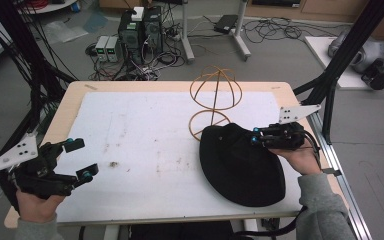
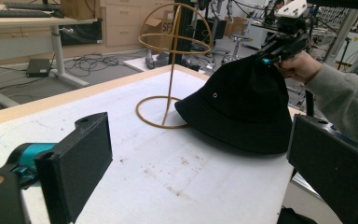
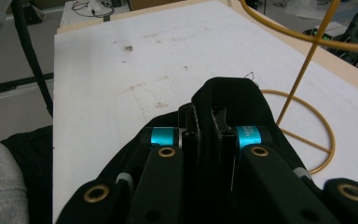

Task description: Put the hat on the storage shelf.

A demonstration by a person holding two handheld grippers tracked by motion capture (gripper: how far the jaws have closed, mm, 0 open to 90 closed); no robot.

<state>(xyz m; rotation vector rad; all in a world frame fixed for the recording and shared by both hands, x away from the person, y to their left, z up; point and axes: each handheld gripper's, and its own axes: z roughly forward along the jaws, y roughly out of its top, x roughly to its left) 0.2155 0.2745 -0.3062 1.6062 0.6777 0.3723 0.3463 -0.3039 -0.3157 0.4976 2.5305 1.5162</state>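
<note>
Item: black fabric bucket hat, lying on the white-covered bench just beside the base ring of the yellow wire hat stand, its brim touching that ring. Your right gripper has its jaws pressed together on a fold of the hat's crown; your left gripper waits well apart, jaws spread, holding nothing. Step in hand, by my reading: grasp secured. Next move calls for lifting the hat clear and setting it over the stand's dome.
</note>
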